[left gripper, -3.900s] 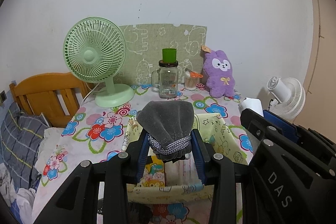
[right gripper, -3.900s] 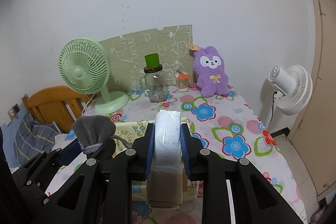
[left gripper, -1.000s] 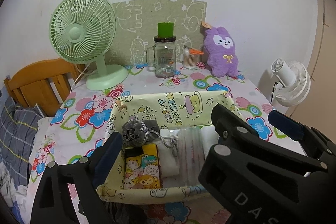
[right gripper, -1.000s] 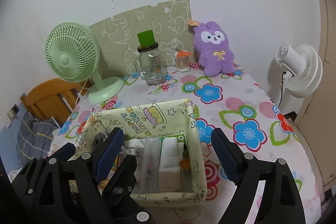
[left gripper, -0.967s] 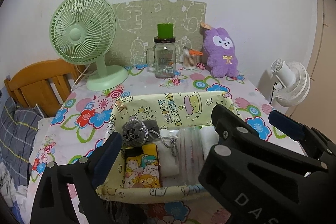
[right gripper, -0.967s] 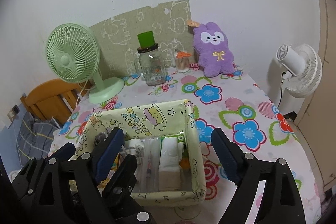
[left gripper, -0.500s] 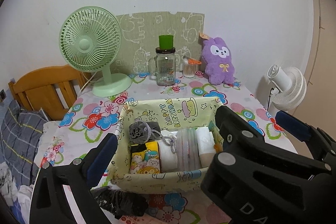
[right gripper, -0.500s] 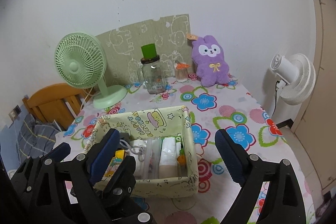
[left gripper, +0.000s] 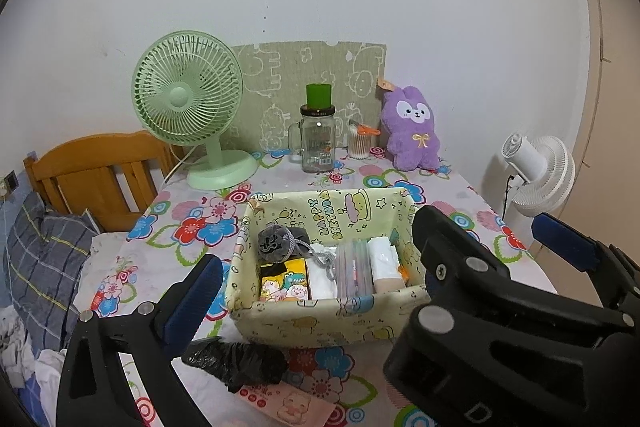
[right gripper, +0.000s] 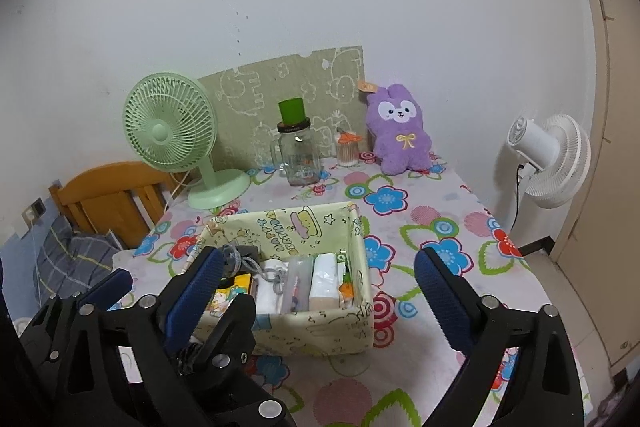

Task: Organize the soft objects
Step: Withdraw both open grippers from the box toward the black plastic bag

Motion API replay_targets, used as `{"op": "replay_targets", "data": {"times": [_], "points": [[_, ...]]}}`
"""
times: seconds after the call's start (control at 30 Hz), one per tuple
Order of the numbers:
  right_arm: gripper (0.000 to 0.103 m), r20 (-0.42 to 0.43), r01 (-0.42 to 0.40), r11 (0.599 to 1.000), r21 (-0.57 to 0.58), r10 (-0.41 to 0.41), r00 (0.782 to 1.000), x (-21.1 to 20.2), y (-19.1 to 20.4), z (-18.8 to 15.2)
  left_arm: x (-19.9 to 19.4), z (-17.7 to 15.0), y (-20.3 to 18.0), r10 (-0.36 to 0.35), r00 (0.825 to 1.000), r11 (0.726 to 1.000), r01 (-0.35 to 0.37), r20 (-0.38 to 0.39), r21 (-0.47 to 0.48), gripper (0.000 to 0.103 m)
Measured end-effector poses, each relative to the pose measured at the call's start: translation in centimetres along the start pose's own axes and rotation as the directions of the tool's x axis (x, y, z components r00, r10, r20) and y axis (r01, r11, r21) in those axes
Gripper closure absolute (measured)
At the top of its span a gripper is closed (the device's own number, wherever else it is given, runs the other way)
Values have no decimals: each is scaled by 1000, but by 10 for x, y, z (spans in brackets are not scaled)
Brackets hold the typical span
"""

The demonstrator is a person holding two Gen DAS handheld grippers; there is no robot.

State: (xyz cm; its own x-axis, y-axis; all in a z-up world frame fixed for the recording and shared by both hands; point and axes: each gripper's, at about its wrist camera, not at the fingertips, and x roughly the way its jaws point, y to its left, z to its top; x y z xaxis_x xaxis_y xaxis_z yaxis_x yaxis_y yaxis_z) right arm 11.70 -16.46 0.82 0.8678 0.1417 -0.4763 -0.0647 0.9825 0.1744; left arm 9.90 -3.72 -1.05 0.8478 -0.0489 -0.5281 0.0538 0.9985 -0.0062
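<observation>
A yellow cartoon-print fabric basket (left gripper: 328,323) sits mid-table. A grey drawstring pouch (left gripper: 276,241), a white tissue pack (left gripper: 382,259), a clear pouch (left gripper: 354,267) and a yellow cartoon pack (left gripper: 284,285) lie inside it. My left gripper (left gripper: 320,267) hangs open in front of the basket, holding nothing; its right finger is hidden behind the right gripper's black body (left gripper: 460,267). My right gripper (right gripper: 318,259) is beside it, jaws still opening and empty, with the basket (right gripper: 320,331) seen beyond them. A black plastic bundle (left gripper: 236,363) lies at the basket's near side.
At the back stand a green fan (left gripper: 188,99), a glass jar with a green cup (left gripper: 318,143), a cotton-swab jar (left gripper: 358,143) and a purple plush (left gripper: 412,131). A white fan (left gripper: 536,171) is off the right edge; a wooden chair (left gripper: 92,171) is on the left.
Both grippers let go of the grey pouch and the tissue pack, which now lie in the basket. Both have since drawn back and upward, jaws spread wider.
</observation>
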Motion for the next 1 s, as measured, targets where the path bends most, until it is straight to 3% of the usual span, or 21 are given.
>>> {"op": "replay_targets", "data": {"times": [0.43, 1.0], "points": [[1, 42, -2, 1000, -11, 2, 999, -35, 10, -17, -33, -19, 6, -13, 999, 1000, 13, 43, -5, 1], [1, 32, 5, 1000, -12, -5, 999, -52, 14, -47, -45, -45, 11, -53, 998, 999, 53, 23, 5, 1]]}}
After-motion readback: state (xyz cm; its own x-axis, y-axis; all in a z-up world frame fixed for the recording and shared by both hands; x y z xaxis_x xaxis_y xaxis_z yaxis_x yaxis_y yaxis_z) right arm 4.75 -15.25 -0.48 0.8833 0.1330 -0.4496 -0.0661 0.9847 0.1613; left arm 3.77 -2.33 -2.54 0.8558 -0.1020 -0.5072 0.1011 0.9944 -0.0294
